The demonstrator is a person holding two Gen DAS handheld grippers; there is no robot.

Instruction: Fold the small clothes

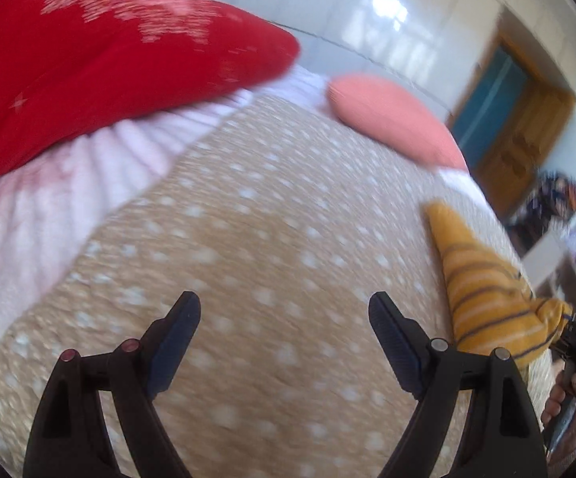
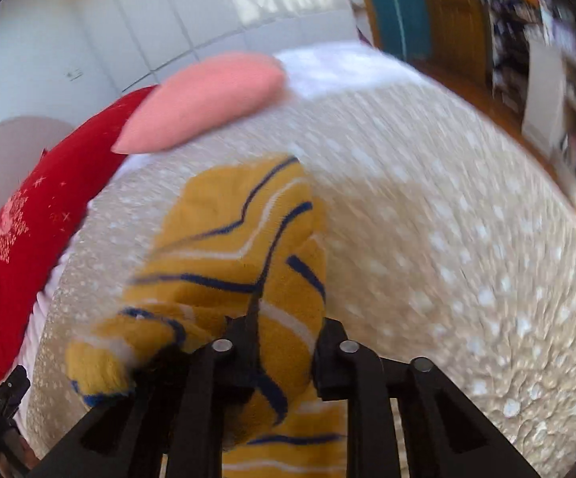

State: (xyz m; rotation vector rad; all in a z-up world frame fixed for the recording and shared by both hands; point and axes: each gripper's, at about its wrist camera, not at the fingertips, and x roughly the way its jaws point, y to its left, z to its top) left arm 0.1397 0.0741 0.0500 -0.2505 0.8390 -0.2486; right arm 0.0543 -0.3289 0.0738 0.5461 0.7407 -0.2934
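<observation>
Right tool (image 2: 284,342) grips striped sock (image 2: 244,247), pointing away.

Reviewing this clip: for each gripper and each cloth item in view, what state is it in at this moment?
left gripper: open, fingers apart, holding nothing.
right gripper: shut on the yellow striped garment.
yellow striped garment: bunched, not folded, gripped at one end.
pink cushion: lying on the bed.
red pillow: lying on the bed.
spotted blanket: spread flat.
</observation>
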